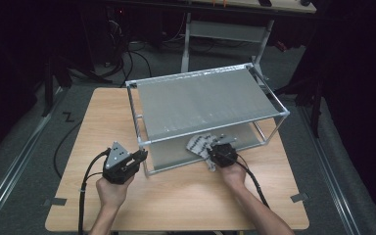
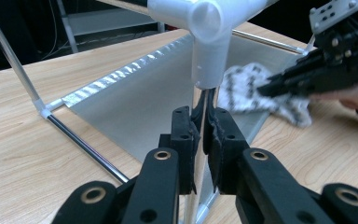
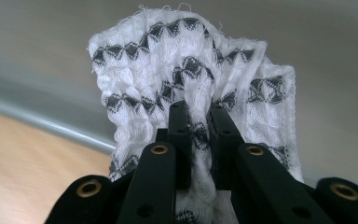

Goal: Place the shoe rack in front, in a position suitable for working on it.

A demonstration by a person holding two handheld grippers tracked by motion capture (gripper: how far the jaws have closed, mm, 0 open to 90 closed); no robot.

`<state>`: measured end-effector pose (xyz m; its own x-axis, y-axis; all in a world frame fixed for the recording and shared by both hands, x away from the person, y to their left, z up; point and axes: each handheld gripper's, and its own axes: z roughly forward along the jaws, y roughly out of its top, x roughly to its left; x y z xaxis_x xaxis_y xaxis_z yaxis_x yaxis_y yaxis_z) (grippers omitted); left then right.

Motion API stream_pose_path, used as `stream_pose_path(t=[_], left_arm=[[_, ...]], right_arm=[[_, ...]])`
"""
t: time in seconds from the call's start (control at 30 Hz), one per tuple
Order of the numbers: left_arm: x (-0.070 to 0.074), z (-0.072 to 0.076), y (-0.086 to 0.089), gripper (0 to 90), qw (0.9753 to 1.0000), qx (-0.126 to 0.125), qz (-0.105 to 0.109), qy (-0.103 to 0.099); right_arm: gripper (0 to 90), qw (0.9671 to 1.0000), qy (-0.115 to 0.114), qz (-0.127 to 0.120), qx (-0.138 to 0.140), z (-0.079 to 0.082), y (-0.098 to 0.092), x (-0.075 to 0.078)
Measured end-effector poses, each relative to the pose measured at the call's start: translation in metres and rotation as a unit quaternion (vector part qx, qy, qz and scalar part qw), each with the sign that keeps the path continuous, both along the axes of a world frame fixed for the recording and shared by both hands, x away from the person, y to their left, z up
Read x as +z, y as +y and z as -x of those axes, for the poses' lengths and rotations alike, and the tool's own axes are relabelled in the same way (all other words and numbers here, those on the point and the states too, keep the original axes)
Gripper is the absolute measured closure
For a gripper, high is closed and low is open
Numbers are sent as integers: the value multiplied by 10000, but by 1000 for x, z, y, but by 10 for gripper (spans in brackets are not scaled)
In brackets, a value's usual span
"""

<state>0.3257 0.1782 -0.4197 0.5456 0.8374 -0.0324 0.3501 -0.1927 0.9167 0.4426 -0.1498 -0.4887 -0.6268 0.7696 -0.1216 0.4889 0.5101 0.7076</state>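
Note:
A metal-framed rack (image 1: 280,105) with two grey shelves stands on the wooden table (image 1: 186,196). My left gripper (image 1: 142,155) (image 2: 201,114) is shut on the rack's front-left upright post (image 2: 208,60), just below the white corner joint. A white cloth (image 1: 197,143) (image 3: 168,56) with a black diamond pattern hangs bunched at the front edge of the lower shelf (image 3: 51,37). My right gripper (image 1: 210,149) (image 3: 196,108) is shut on it, with fabric pinched between the jaws. In the left gripper view, the cloth (image 2: 242,88) and the right gripper (image 2: 272,86) sit to the right.
The rack takes up the far middle of the table. Bare wood lies in front of it and to its left (image 1: 103,122). Cables (image 1: 83,186) trail from both grippers toward the near edge. Dark floor and a table frame (image 1: 225,29) lie beyond.

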Motion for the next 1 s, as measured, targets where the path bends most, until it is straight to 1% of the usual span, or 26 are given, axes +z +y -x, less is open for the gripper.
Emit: stream_pose_path(t=[0.03,0.07,0.13,0.17,0.2,0.27,0.33,0.37,0.4,0.43,0.47,0.5,0.53,0.63,0.73,0.77,0.8,0.83,0.87,0.93,1.0], left_arm=[[0,0,0,814,10000,4,-1,3],[0,0,-1,814,10000,20,-7,11],[0,0,-1,814,10000,32,-13,6],[0,0,-1,814,10000,32,-13,6],[0,1,-1,814,10000,47,-10,-1],[0,1,-1,814,10000,57,-13,-6],[0,1,-2,814,10000,73,-7,7],[0,1,-2,814,10000,73,-7,7],[1,1,-2,814,9999,98,-21,35],[1,1,-3,814,9999,106,-32,46],[1,1,-3,814,9999,103,-41,49],[1,1,-3,814,9999,103,-41,49],[2,1,-3,814,9999,108,-38,53],[2,1,-3,814,9999,113,-42,53],[2,2,-4,814,9999,127,-42,58],[1,2,-4,814,9999,134,-38,50],[1,2,-4,814,9999,135,-32,45],[1,2,-4,813,9999,139,-23,42],[1,2,-4,814,9999,146,-17,38],[1,2,-3,814,9998,169,-22,40],[1,2,-4,814,9999,146,-10,38]], right_arm=[[822,9999,6,-19,133,4,12,0],[822,9995,53,-92,303,10,28,-1],[822,9984,44,-96,562,15,45,0],[822,9984,44,-96,562,15,45,0],[821,9971,54,-118,750,20,60,-1],[821,9956,95,-211,910,26,74,-1],[821,9943,69,-204,1045,30,85,-1],[821,9943,69,-204,1045,30,85,-1],[821,9931,163,-324,1118,35,94,-1],[821,9923,195,-379,1164,37,99,0],[820,9918,206,-375,1204,39,103,0],[820,9918,206,-375,1204,39,103,0],[820,9908,144,-380,1295,42,110,-1],[820,9907,101,-357,1311,44,113,-2],[820,9912,112,-328,1277,42,107,-1],[820,9926,83,-244,1190,37,98,-1],[820,9933,2,-115,1147,33,91,-1],[820,9943,-34,-48,1068,30,83,0],[820,9954,-22,-90,955,26,75,-1],[820,9976,-55,-33,686,19,54,-1],[820,9990,57,-221,372,12,34,-2]])
